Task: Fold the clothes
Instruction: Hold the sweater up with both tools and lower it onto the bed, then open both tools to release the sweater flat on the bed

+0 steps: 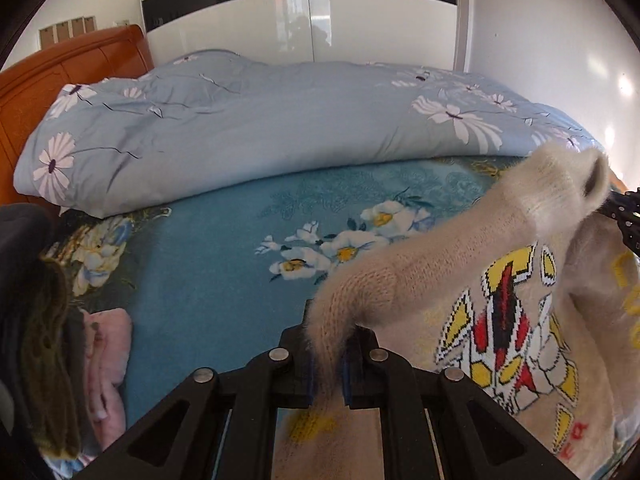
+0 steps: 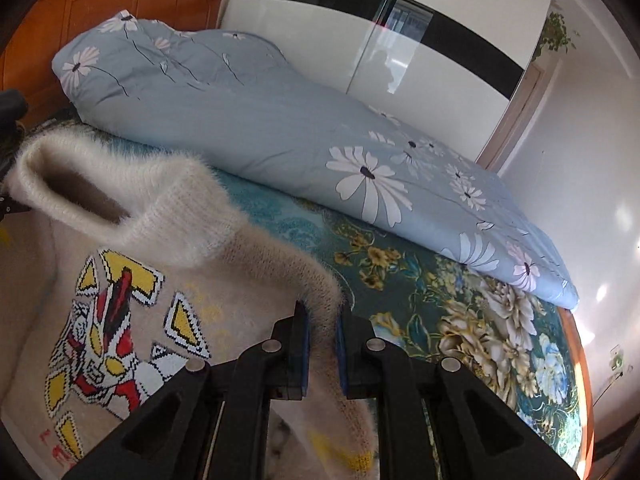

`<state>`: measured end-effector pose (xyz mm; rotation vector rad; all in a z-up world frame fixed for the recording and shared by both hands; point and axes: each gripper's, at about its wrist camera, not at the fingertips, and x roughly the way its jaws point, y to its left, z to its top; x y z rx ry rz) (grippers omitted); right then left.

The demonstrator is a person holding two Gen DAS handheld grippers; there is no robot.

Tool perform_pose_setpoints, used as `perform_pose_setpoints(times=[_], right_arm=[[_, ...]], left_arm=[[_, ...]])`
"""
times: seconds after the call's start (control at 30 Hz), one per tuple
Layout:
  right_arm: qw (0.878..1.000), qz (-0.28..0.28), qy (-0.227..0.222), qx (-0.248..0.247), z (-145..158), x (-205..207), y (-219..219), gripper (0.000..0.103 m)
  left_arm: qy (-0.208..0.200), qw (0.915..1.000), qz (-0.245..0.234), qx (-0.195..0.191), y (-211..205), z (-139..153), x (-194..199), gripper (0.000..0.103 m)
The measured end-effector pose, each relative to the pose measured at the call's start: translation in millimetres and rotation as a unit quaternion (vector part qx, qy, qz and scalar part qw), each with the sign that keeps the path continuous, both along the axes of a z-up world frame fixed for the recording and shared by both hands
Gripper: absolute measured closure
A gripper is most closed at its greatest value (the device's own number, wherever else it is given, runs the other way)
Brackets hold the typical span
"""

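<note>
Both claws pinch the fuzzy sweater (image 2: 248, 264) shoulders: left gripper (image 1: 328, 364), right gripper (image 2: 322, 344), collar hanging between them above the bed (image 1: 208, 264). The slippery knit may slide out if either grip is shallow

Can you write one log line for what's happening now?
left tool: shut on sweater | right tool: shut on sweater | sweater: lifted over bed

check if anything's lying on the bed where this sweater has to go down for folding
Nothing visible blocks it. Both the left gripper and right gripper already pinch the sweater. The blue floral sheet ahead is bare; the folded duvet lies farther back, pink clothes off left.
</note>
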<state>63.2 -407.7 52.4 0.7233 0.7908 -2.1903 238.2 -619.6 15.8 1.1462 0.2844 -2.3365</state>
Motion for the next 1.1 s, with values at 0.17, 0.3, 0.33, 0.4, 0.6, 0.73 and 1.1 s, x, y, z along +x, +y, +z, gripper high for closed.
perform_pose_setpoints(times=[0.17, 0.3, 0.33, 0.4, 0.6, 0.73, 1.1], right_arm=[[0.999, -0.012, -0.032, 0.042, -47, -40, -42, 0.091], [0.995, -0.01, -0.046, 0.087, -80, -62, -69, 0.09], [0.994, -0.011, -0.049, 0.095, -87, -65, -72, 0.089], [0.993, -0.014, -0.061, 0.102, -99, -73, -77, 0.088], [0.995, -0.009, -0.066, 0.079, -87, -73, -60, 0.081], [0.996, -0.006, -0.07, 0.063, -78, -73, -49, 0.065], [0.979, -0.005, -0.193, -0.069, -56, 6, 120, 0.057]], left_arm=[[-0.055, 0.9982, -0.002, 0.022, -36, -46, -44, 0.092], [-0.092, 0.9939, -0.011, 0.059, -56, -74, -68, 0.088], [-0.1, 0.9932, -0.012, 0.06, -58, -80, -72, 0.086], [-0.117, 0.9914, -0.015, 0.056, -59, -87, -80, 0.082], [-0.122, 0.9901, -0.023, 0.065, -58, -75, -71, 0.068], [-0.084, 0.9933, -0.002, 0.079, -58, -48, -40, 0.049], [0.024, 0.9923, 0.0, 0.121, 46, -7, 68, 0.039]])
